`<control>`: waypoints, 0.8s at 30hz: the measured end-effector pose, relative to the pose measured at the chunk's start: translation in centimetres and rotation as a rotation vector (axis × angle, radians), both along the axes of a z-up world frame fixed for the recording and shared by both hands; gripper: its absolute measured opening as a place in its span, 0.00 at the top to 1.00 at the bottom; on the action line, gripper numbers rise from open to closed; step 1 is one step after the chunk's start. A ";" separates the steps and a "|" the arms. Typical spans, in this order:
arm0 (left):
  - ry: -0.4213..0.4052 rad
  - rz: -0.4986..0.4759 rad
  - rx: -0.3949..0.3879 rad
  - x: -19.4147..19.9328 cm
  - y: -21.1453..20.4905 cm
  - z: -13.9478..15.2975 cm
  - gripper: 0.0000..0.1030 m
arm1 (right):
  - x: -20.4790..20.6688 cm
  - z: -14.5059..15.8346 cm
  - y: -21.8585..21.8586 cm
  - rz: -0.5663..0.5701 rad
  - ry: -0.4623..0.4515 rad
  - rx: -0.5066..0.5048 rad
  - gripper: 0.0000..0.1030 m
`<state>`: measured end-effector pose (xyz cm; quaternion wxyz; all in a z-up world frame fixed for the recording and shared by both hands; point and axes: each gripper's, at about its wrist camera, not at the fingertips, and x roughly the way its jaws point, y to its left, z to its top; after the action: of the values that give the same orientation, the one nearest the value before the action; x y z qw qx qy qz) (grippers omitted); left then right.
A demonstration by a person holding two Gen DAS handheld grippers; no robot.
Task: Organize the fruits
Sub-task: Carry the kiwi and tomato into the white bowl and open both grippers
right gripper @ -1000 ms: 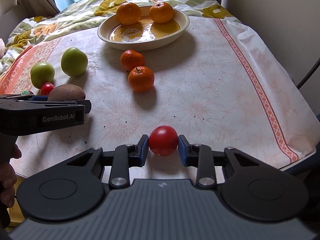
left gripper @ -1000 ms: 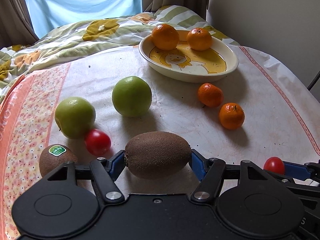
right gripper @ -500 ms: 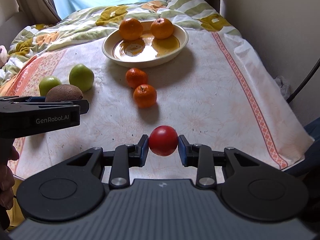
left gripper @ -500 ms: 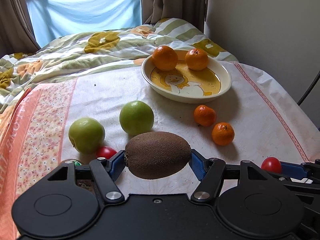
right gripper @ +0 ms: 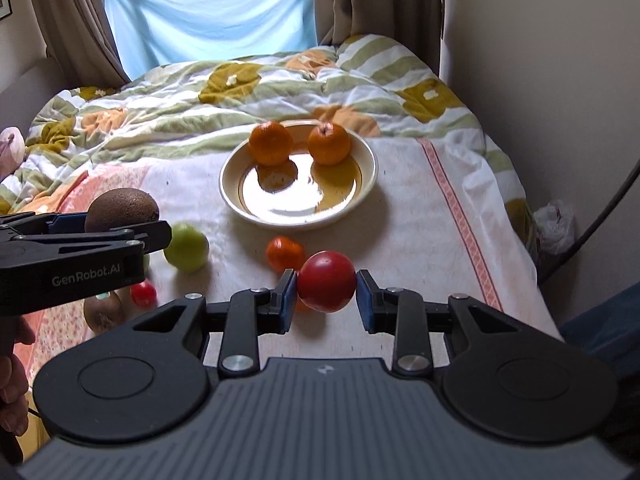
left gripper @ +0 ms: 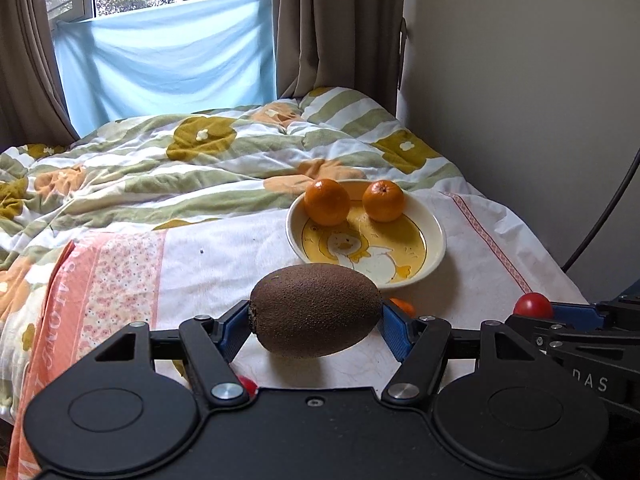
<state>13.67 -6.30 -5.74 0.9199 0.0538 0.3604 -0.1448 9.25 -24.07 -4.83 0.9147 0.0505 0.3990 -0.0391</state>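
Both grippers have risen off the desk [right gripper: 420, 216], left jaws clamping the kiwi [left gripper: 315, 310], right jaws the tomato [right gripper: 326, 281], ready for sorting

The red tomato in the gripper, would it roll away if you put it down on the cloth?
Probably: the tomato looks round and smooth. The right gripper pinches only its sides, so it might slip. Squeezed harder, it may bruise.

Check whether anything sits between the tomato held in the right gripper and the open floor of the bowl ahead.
One loose mandarin lies on the cloth just ahead of the tomato, which the right gripper holds lifted off the cloth. Past it, the bowl has bare floor in front; its two mandarins sit at the far side.
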 end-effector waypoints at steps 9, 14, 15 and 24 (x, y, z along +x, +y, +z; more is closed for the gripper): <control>-0.009 0.065 -0.003 3.8 -0.8 1.4 0.31 | 5.3 1.6 -1.9 0.077 -0.035 0.014 0.55; 0.006 0.099 0.003 6.7 -2.2 0.8 0.31 | 9.2 1.4 -3.1 0.135 -0.030 0.015 0.55; 0.010 0.104 0.007 7.5 -2.6 0.6 0.31 | 10.0 1.2 -3.4 0.144 -0.026 0.017 0.55; 0.054 0.098 0.056 13.5 -6.2 -3.0 0.31 | 16.7 -1.0 -6.6 0.219 0.026 0.024 0.55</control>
<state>27.16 -12.50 -8.71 0.9140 0.0580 0.3912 -0.0909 25.95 -30.66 -5.87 0.9076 0.0169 0.4145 0.0652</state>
